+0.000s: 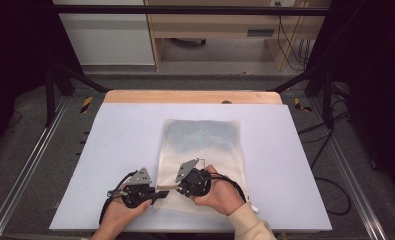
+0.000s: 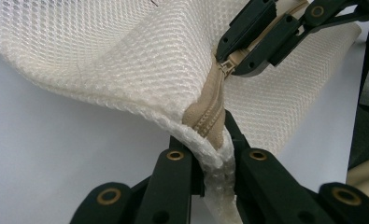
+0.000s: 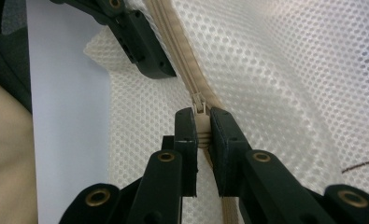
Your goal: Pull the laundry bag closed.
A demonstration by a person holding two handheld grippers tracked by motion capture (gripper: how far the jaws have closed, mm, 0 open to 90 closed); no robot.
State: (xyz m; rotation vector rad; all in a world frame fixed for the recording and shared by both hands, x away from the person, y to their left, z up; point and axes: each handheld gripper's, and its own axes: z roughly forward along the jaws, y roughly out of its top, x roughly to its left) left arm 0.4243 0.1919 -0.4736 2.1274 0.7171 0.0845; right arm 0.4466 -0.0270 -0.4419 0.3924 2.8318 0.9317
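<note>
Pale lavender-grey covers the table top [image 1: 110, 150] in the high view, with a wooden edge along its far side and dark floor, metal rails and a light cabinet beyond. A white mesh laundry bag [image 1: 202, 145] lies flat at the middle of the frame, its near edge at the bottom centre. The left gripper [image 1: 157, 195] sits at the bag's lower left corner and the right gripper [image 1: 172, 187] just beside it, both tips meeting on the bag's near edge; two hands hold them from the bottom of the frame, the right one in a cream sleeve [image 1: 250, 225].

Seen from the left gripper view, the same pale table fills the lower left. The left gripper [image 2: 215, 154] has its jaws pressed together on the bag's stitched corner [image 2: 215, 163], where the beige zipper [image 2: 210, 116] runs upward between them. The mesh [image 2: 126, 51] lifts in a fold across the upper frame. At the upper right, the right gripper [image 2: 233, 58] pinches the zipper pull [image 2: 229, 63].

From the right gripper view, the table shows as a strip at the left, beside a bit of sleeve. The right gripper [image 3: 202, 126] is clamped tight on the beige zipper pull [image 3: 202, 122] at the frame's middle. The zipper tape [image 3: 173, 37] runs to the upper left, where the left gripper [image 3: 166, 70] grips the bag's edge.
</note>
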